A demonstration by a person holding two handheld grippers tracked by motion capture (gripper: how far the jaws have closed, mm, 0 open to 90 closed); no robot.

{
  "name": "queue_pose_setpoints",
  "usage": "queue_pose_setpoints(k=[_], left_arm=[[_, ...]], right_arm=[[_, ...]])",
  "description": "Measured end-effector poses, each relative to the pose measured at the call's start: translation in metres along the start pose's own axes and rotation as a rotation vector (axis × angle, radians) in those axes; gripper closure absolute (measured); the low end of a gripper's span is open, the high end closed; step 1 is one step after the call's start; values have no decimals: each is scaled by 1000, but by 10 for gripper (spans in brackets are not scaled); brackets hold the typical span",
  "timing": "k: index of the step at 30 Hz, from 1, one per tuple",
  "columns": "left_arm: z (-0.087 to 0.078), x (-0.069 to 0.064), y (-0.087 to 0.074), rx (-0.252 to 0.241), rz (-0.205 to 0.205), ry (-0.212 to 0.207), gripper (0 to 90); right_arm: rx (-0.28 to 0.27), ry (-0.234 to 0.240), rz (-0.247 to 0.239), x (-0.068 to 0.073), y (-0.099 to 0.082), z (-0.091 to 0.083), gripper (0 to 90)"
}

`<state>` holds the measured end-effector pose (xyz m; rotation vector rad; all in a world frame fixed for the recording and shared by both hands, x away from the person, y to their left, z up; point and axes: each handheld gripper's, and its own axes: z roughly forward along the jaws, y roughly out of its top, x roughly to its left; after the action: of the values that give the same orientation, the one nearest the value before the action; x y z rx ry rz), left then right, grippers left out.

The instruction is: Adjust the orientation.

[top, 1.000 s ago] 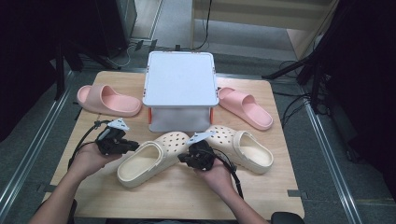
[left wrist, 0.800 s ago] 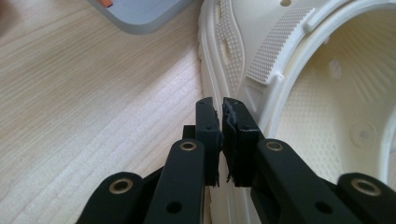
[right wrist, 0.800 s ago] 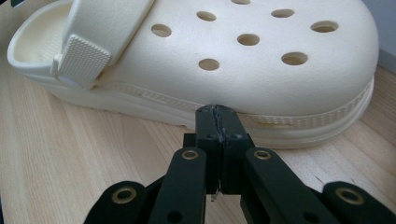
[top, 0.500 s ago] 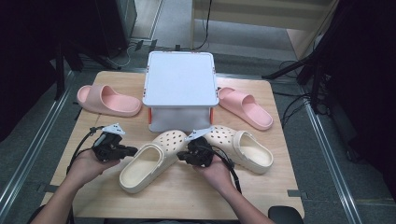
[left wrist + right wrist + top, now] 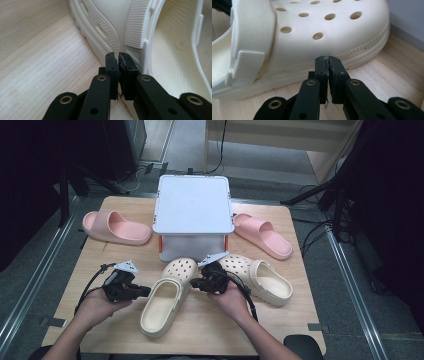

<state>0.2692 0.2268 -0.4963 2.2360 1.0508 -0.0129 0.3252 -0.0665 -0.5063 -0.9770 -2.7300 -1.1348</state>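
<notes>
Between the left gripper [image 5: 146,291] and the right gripper [image 5: 194,283] lies a cream clog [image 5: 165,301], blocking the straight way across. Ahead of the right gripper stands a white-lidded box [image 5: 193,212], walling off the far side. Just to its right lies a second cream clog [image 5: 260,279]. Left of and behind the left gripper the wooden table [image 5: 80,270] is bare. Pink slippers [image 5: 116,227] [image 5: 262,235] flank the box.
</notes>
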Motion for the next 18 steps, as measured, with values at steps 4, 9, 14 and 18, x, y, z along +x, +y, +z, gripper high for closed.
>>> queue_pose_setpoints(k=[4,9,14,18], left_arm=[[0,-2,-2,-3,-7,-1,855],[2,-9,-3,2,2,-15,850],[7,-16,-2,14,1,-21,815],[12,-19,0,31,2,-36,783]], right_arm=[[7,-2,5,-1,3,1,867],[8,-11,2,-2,6,2,866],[4,-25,14,-4,7,2,845],[1,-39,6,-4,7,2,833]])
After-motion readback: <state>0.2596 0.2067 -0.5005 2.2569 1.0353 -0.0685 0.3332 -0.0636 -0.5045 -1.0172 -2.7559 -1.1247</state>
